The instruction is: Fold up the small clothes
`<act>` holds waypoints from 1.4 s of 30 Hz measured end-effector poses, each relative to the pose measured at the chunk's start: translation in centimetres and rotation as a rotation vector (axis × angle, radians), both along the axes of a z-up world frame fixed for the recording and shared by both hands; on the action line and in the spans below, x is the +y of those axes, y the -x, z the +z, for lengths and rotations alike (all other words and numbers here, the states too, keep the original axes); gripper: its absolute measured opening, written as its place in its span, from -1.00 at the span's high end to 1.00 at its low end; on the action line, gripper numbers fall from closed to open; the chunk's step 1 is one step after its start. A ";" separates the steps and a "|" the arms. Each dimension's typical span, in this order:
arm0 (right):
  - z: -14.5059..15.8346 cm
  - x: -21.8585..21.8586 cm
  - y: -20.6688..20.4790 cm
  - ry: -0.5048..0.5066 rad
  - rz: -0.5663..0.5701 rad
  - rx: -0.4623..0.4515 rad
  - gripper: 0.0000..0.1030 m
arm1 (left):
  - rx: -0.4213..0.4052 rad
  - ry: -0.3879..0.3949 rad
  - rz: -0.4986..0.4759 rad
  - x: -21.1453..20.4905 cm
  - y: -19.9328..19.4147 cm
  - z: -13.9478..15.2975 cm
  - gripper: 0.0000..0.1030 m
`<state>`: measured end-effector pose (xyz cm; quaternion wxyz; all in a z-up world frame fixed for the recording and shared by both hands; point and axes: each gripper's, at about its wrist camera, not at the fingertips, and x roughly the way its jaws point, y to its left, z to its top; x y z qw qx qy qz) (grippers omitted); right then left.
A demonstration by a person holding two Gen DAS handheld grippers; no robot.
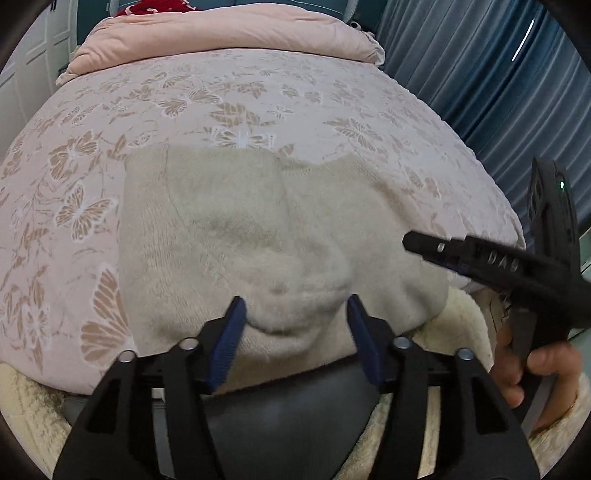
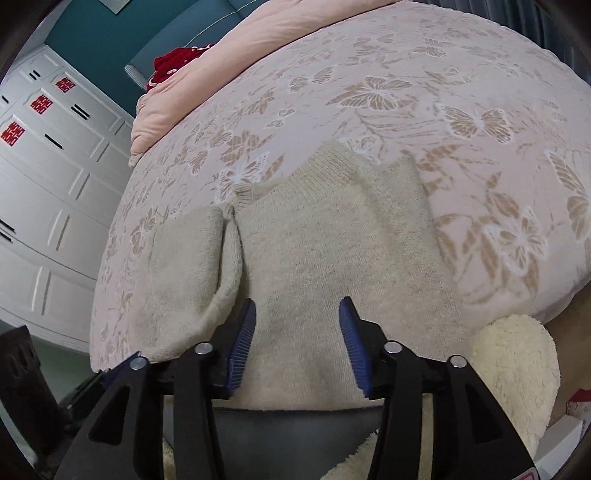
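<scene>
A cream knitted garment (image 1: 236, 236) lies spread on the bed near its front edge; it also shows in the right wrist view (image 2: 332, 236), with a part folded over on its left side (image 2: 192, 258). My left gripper (image 1: 295, 314) is open, its blue pads just above the garment's near hem, holding nothing. My right gripper (image 2: 297, 314) is open over the garment's near part, holding nothing. The right gripper also shows in the left wrist view (image 1: 410, 244), held by a hand (image 1: 535, 369) at the right.
The bed (image 1: 258, 92) has a pink cover with a butterfly print. A folded pink quilt (image 1: 229, 37) and a red item (image 1: 159, 7) lie at the far end. Blue curtains (image 1: 480, 74) hang on the right; white cabinets (image 2: 48, 166) stand on the left.
</scene>
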<state>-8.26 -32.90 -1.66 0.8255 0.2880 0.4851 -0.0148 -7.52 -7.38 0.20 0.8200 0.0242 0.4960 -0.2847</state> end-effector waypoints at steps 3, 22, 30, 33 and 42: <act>0.0 0.5 -0.5 -0.091 0.042 -0.008 -0.34 | -0.088 -0.080 0.014 1.7 1.8 -0.4 -0.68; 5.9 10.0 -7.8 -0.253 0.302 -0.115 0.74 | 0.064 -0.136 0.149 5.4 -0.2 -4.7 0.60; -0.5 -1.5 -2.9 0.008 0.034 0.045 0.74 | 0.114 -0.038 0.069 2.3 -0.4 -4.0 0.69; -5.2 -4.7 -0.4 -0.200 -0.106 0.087 0.74 | 0.143 -0.072 0.033 1.0 0.0 -4.7 0.72; -3.1 -4.3 -1.7 -0.232 -0.039 0.017 0.43 | 0.197 -0.026 0.121 3.3 0.3 -3.7 0.46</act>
